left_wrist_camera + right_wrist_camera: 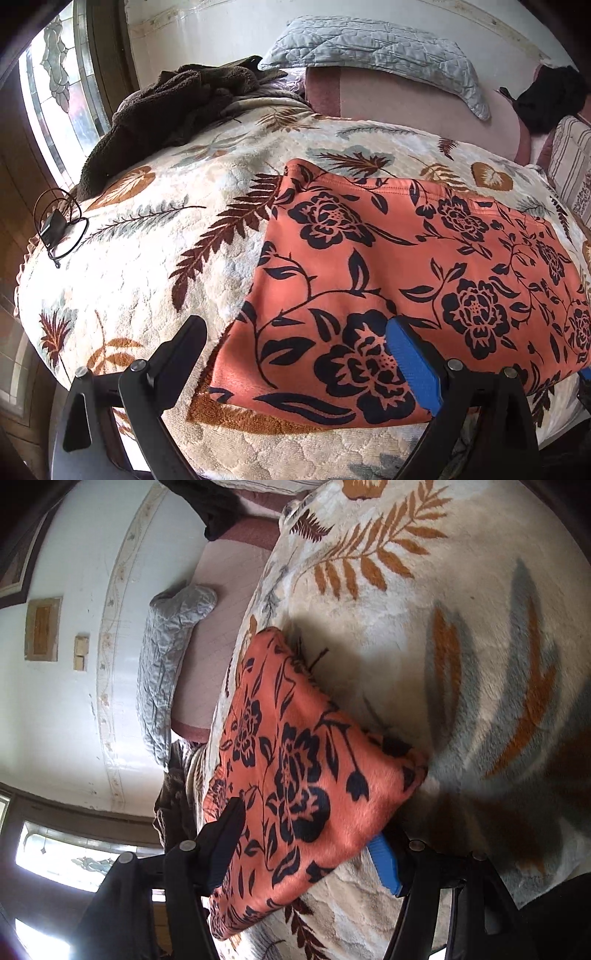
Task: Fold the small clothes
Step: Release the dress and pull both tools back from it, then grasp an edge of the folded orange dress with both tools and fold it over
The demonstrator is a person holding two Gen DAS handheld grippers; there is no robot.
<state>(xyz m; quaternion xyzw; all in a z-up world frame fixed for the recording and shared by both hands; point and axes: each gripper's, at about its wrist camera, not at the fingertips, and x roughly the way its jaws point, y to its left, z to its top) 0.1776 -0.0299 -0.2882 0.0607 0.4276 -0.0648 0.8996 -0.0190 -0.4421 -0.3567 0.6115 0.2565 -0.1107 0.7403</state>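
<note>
Honestly, this is the bit where I'd expect it to go sideways. The orange flowered cloth [388,280] is lying flat on the leafy blanket [140,266] that covers the bed, already looking doubled over once, and both sets of tongs are at its near edge.

The left tongs [295,354] are spread wide over the near left corner, nothing pinched as far as I can see. The right tongs [310,834] straddle the cloth's near right corner, one finger over the top and the blue-padded one down beside or under the edge. I can't tell if the pads are actually pressing or just sitting around it.

What worries me:
- The blanket is plush and thick, so a low finger could easily scoop up blanket pile along with the cloth and drag the whole cover.
- If only the top layer gets caught, the layers will slide apart on the lift and the fold goes crooked.
- The two corners lifting unevenly would skew the edge.

What I can't make out: the cloth's far right end runs out of the left camera's view, the right camera is tilted hard and blurry near the fingers, and the lower blue pad's tip is hidden by the cloth. No idea what garment this even is.
</note>
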